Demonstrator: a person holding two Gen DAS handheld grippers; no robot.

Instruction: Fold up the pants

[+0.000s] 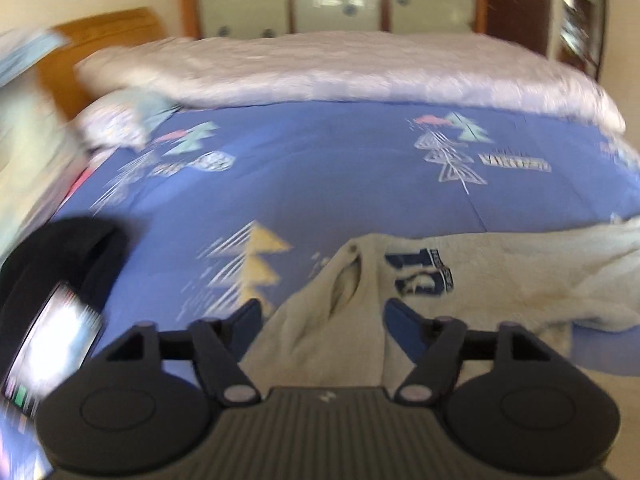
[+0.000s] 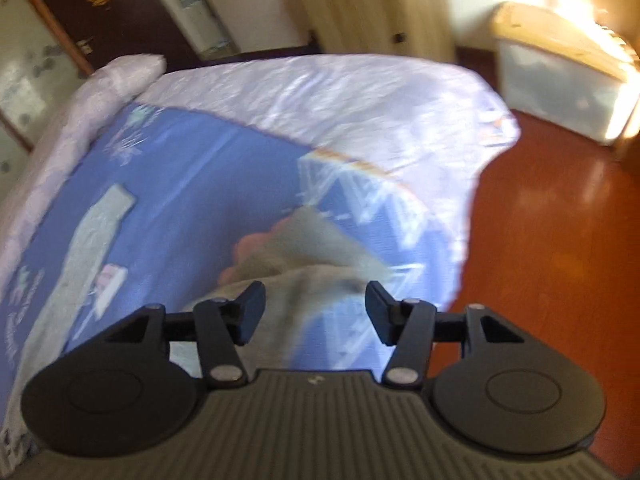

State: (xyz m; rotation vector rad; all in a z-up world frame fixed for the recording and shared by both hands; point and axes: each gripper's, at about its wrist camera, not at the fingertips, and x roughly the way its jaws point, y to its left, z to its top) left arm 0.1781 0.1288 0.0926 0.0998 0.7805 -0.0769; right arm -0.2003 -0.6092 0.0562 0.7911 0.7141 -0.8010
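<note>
Pants [image 1: 460, 280], grey fleecy sweatpants with a navy printed patch, lie rumpled across the near edge of the bed, right under both tools. Left gripper [image 1: 324, 312] hovers spread wide over a puckered fold, nothing between its jaws. Right gripper [image 2: 314, 304] hangs just as slack and empty above the soft grey bulk near the mattress corner. My read: each should pinch a firm edge, waistband or hem, not loose middle cloth, then pull taut so the legs line up flat before folding. Thick knit like this will likely sag and bunch. Beyond, the blue bedsheet [image 1: 340, 168] shows triangular tree prints; farther still, a pale quilt [image 1: 340, 68] lies heaped, shiny and crinkled.
</note>
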